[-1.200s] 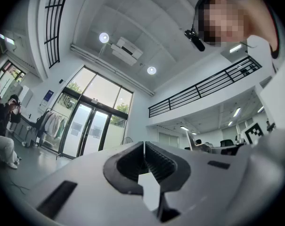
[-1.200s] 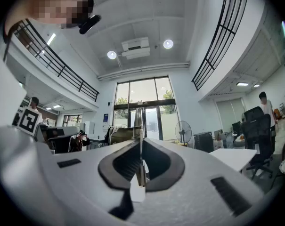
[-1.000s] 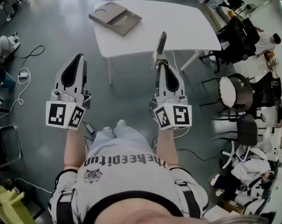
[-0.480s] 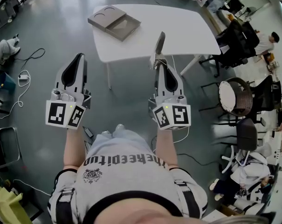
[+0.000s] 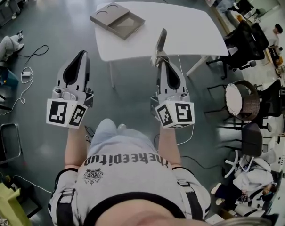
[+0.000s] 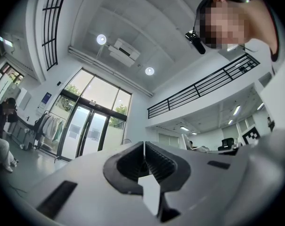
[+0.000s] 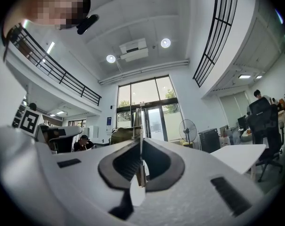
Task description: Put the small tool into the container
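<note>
Grey flat blade (image 5: 161, 42) clamped in right tool (image 5: 159, 60) — left tool (image 5: 81, 55) closed, empty.

I'm steering through a big open-plan office or lab hall, not a home. Everything sits round one white table (image 5: 189, 27) on a polished grey concrete floor (image 5: 62, 27). Right of the table I see black swivel chairs (image 5: 243, 41) and a seated person (image 5: 276, 32) at a crowded work area. Left of it, loose cables (image 5: 27, 72) trail over the floor. Beyond the table stand tall glass entrance doors (image 7: 147, 109) and a pedestal fan (image 7: 187, 128). High above it run a black-railed gallery (image 6: 203, 86), a ceiling air unit (image 6: 124, 51) and round lamps (image 6: 101, 39).
</note>
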